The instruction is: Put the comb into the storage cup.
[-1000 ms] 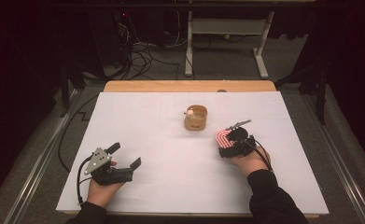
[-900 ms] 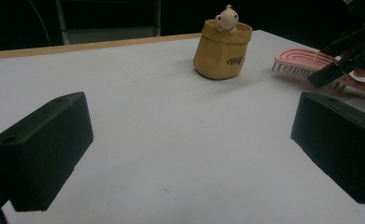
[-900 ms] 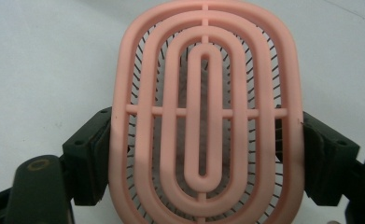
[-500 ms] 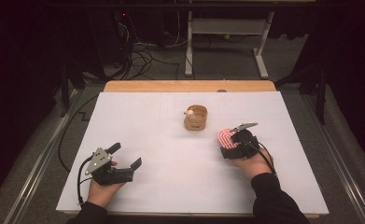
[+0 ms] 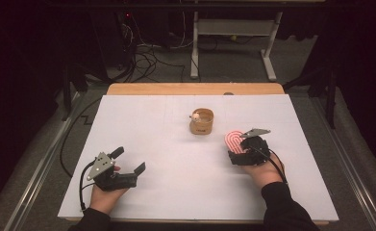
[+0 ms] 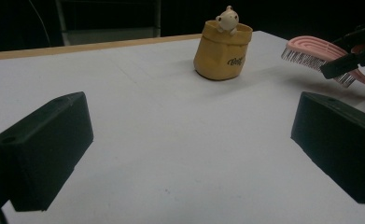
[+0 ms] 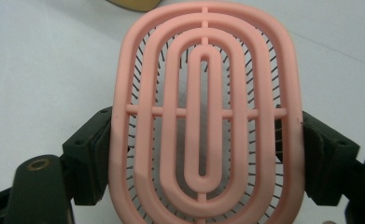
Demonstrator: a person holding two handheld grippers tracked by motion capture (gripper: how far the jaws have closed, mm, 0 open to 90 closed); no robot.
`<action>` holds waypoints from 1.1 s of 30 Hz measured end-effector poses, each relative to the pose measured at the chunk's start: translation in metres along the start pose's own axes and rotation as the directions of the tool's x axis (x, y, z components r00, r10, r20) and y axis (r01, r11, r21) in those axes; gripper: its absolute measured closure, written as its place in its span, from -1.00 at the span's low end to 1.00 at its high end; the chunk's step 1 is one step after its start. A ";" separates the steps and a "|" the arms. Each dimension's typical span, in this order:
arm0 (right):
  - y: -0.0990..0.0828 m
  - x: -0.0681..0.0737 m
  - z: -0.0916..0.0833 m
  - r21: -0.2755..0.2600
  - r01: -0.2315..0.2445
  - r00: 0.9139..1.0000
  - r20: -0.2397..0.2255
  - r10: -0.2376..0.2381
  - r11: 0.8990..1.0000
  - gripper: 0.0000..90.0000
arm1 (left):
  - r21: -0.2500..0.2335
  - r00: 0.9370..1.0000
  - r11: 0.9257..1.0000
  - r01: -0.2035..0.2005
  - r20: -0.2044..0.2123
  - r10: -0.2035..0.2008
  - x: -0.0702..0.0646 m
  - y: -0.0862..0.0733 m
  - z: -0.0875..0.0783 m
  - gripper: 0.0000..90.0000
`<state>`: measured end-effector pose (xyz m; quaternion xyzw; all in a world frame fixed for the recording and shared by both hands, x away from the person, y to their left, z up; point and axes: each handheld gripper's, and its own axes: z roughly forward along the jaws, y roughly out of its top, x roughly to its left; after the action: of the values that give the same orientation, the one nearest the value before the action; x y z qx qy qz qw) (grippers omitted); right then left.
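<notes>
A pink vented hairbrush [image 7: 203, 116] with dark bristles is clamped across its width by my right gripper [image 5: 238, 149], bristles facing down over the white table. The brush [image 5: 233, 141] sits right of centre, just short of a small yellow pot [image 5: 201, 121] with a little figure peeking over its rim. The left gripper view has the pot [image 6: 222, 50] ahead and the brush [image 6: 318, 55] at the right. My left gripper [image 5: 128, 161] rests at the front left, open, its black jaws wide apart with nothing between them.
A white sheet [image 5: 152, 139] covers the table, with a wooden edge [image 5: 195, 89] at the far side. Beyond it are cables [image 5: 142, 62] on the floor and a white table frame [image 5: 233, 43]. Metal rails [image 5: 36, 173] run along both sides.
My right gripper with the brush has shifted slightly, the brush now lying a little flatter. The left gripper has stayed put.
</notes>
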<state>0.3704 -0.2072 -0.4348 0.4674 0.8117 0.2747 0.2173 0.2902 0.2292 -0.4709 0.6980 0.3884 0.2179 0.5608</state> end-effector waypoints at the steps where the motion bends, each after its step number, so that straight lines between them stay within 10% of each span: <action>1: 0.000 0.000 -0.001 -0.008 -0.003 1.000 -0.002 0.002 1.000 -0.55 | 0.000 1.000 1.000 -0.002 0.001 0.002 0.000 0.000 0.000 -1.00; 15: -0.008 0.002 -0.024 -0.138 0.010 1.000 0.017 -0.008 0.990 -0.54 | -0.002 1.000 1.000 0.003 0.006 -0.003 0.000 0.001 0.001 -1.00; 33: -0.010 0.007 -0.049 -0.319 0.018 1.000 0.013 -0.015 0.947 -0.54 | 0.021 1.000 1.000 -0.016 0.027 0.016 -0.008 0.002 0.003 -1.00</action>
<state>0.3306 -0.2171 -0.4054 0.4207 0.7592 0.3981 0.2968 0.2888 0.2209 -0.4685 0.7100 0.3775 0.2086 0.5567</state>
